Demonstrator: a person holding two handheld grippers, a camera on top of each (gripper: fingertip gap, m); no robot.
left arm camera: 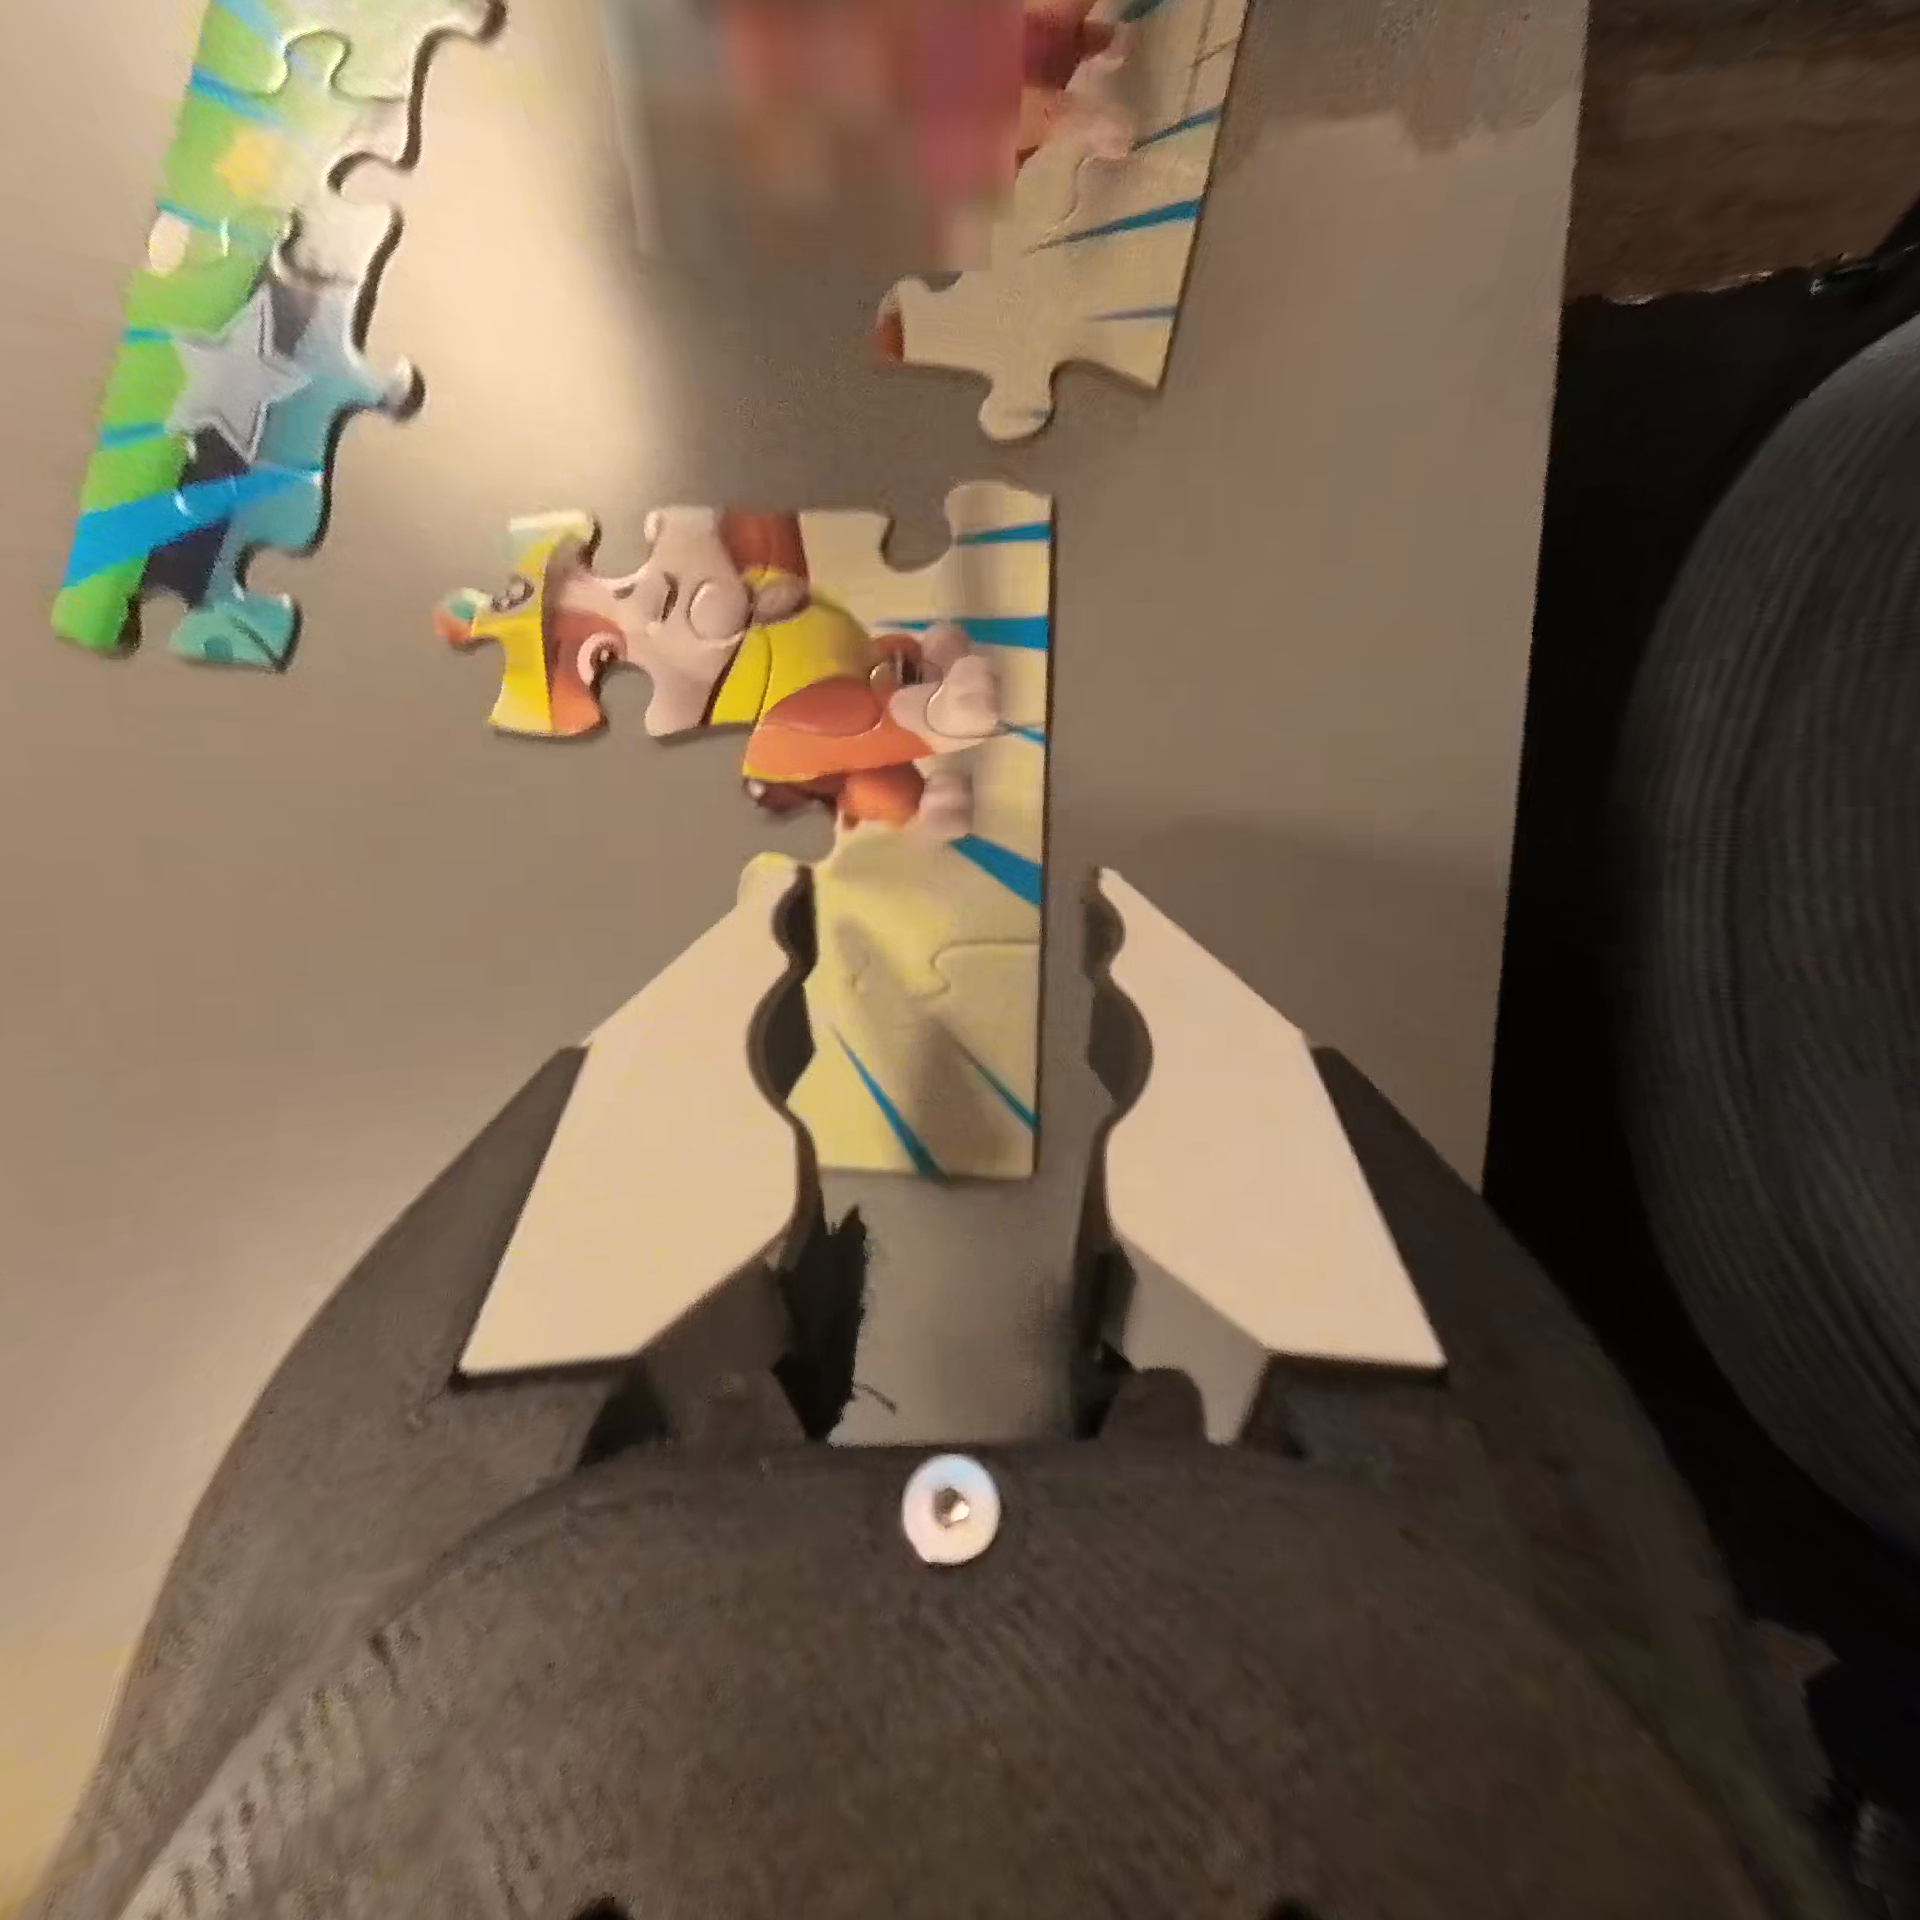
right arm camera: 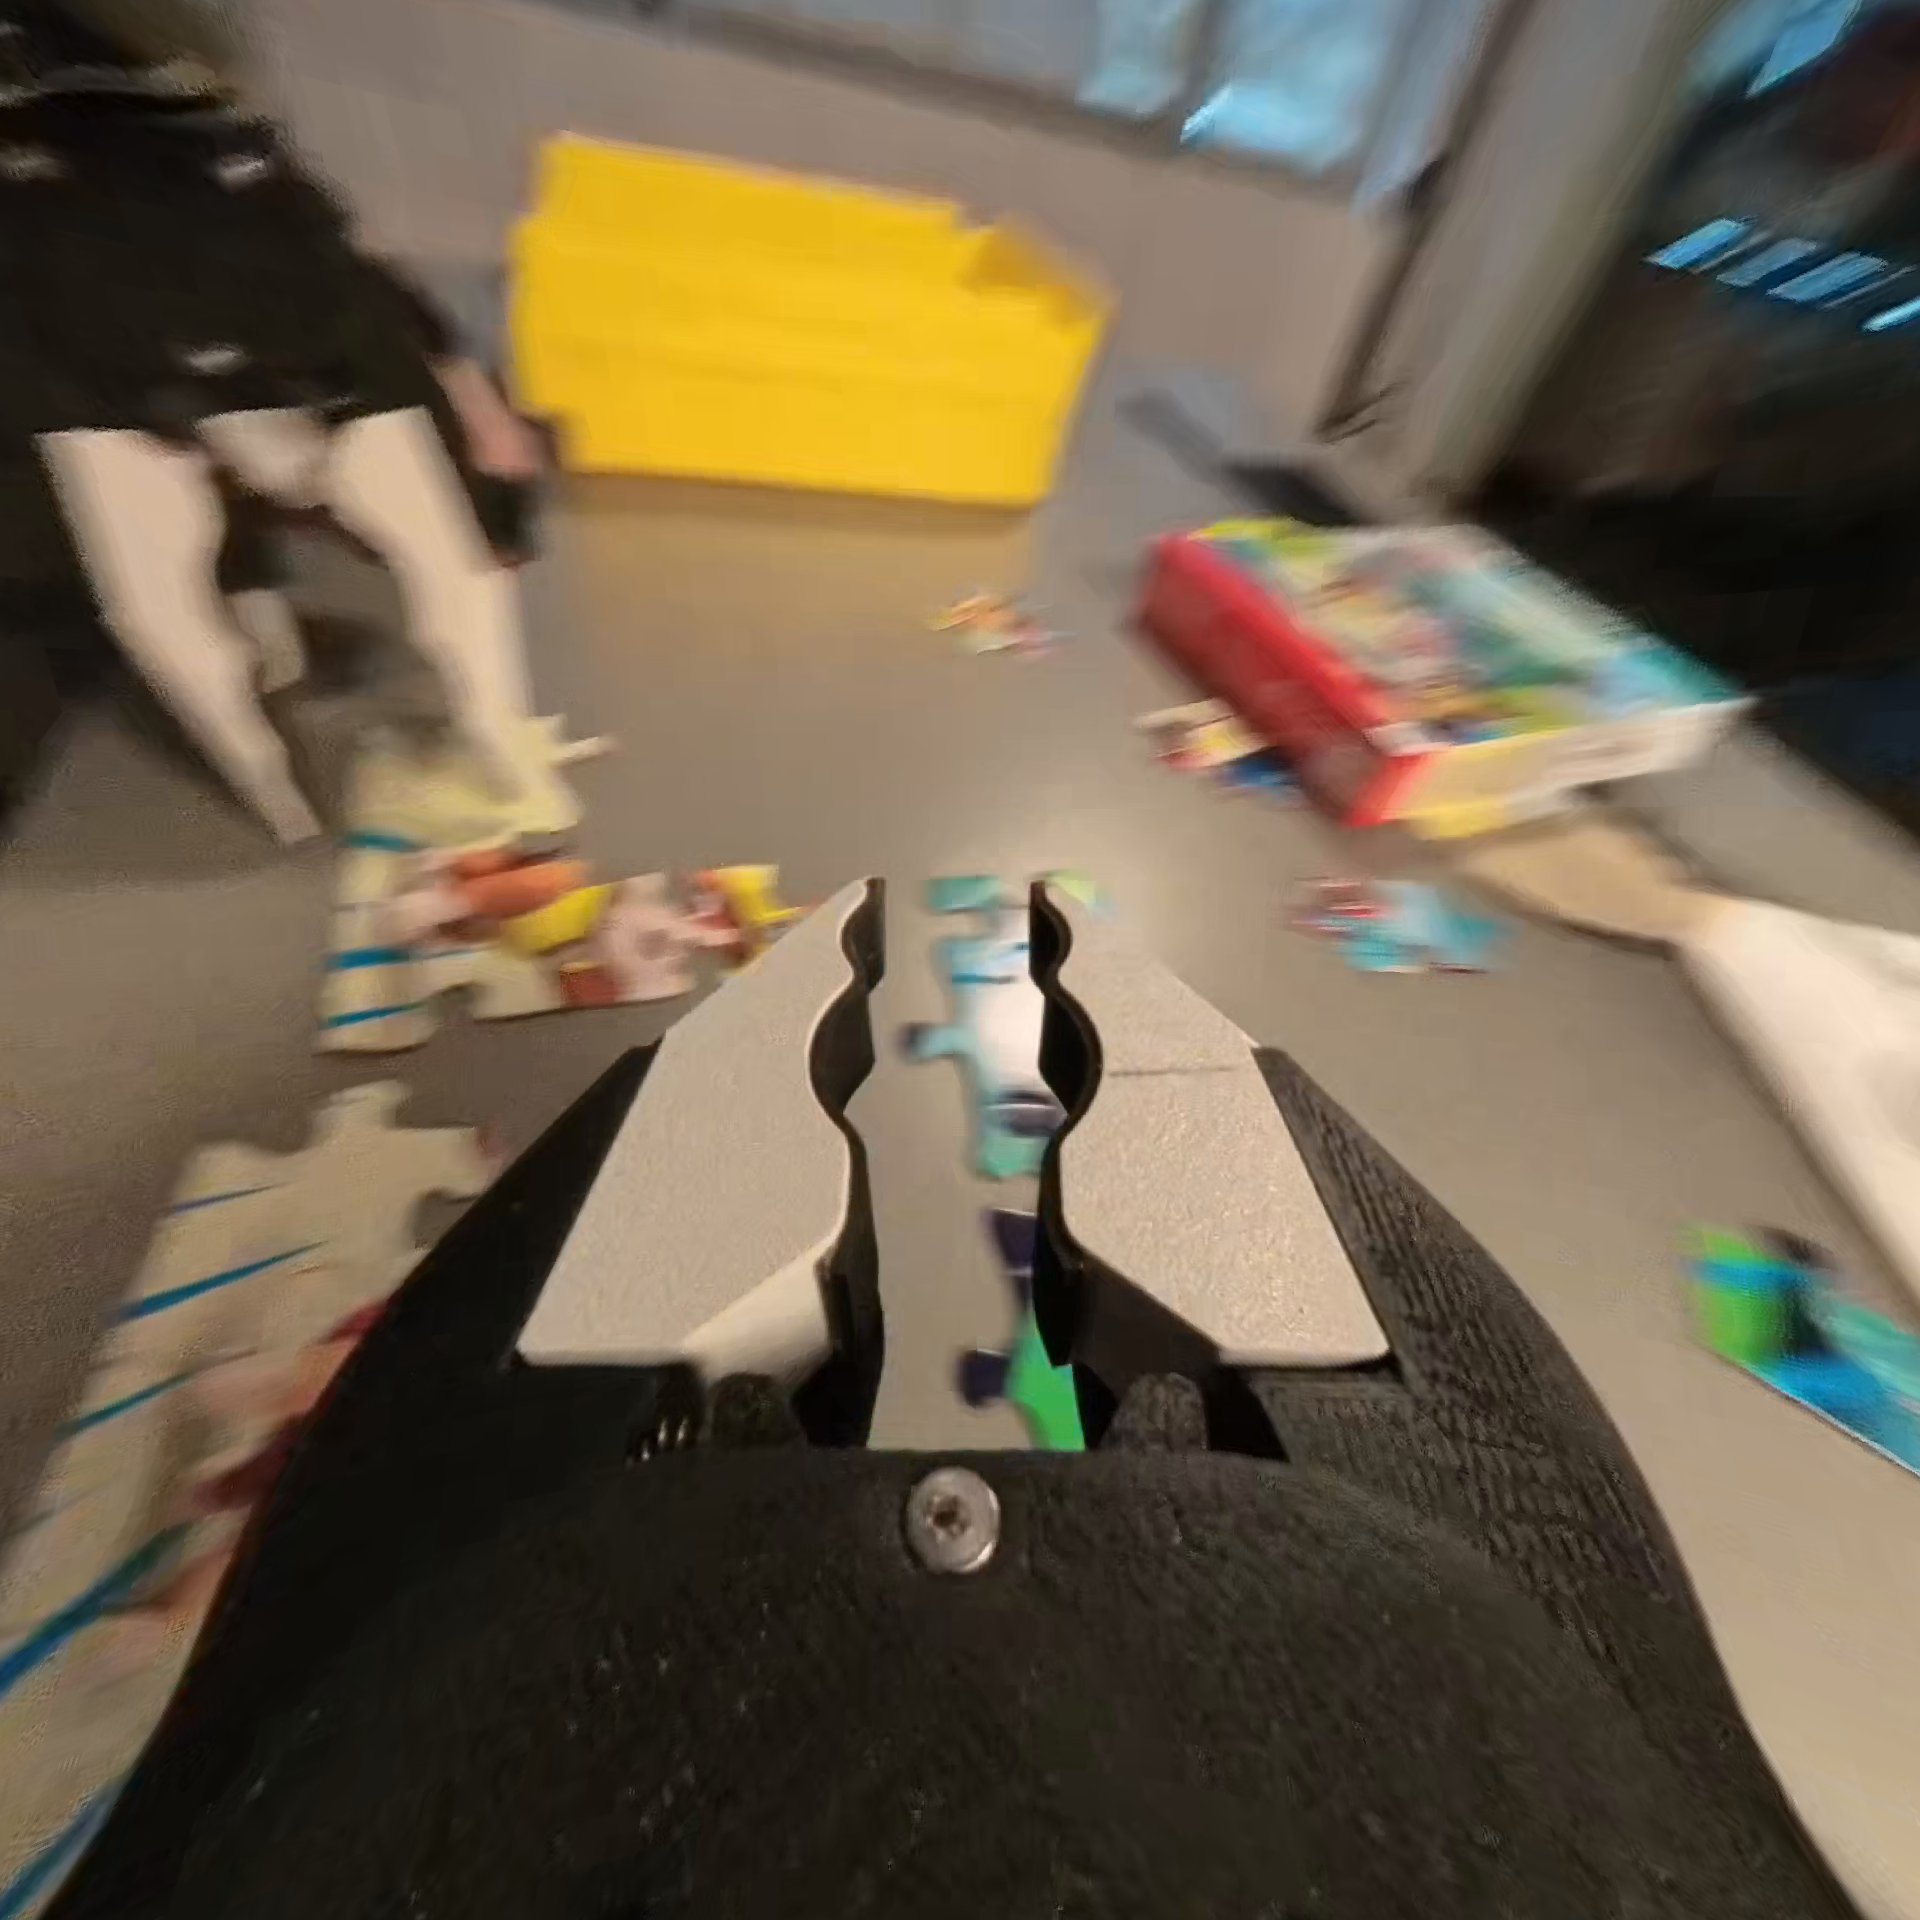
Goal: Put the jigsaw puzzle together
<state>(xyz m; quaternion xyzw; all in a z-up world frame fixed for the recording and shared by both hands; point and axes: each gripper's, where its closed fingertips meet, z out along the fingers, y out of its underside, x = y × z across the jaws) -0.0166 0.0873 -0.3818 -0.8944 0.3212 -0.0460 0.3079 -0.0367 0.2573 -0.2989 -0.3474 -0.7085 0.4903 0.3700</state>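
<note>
Both grippers [left arm camera: 945, 883] [right arm camera: 956, 894] parted, empty.

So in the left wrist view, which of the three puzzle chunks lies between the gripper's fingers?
The yellow chunk with blue streaks and the cartoon figure, lying flat on the grey table between the left gripper's open fingers. The green strip and pale chunk lie farther off.

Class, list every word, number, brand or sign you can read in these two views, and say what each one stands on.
No text can be read in either view.
Puzzle box: printed lid, too blurred to read.
Puzzle pieces: cartoon pictures only, no words or numbers.
Green puzzle strip: a silver star shape, no writing.
Yellow bin: no marking visible.
</note>
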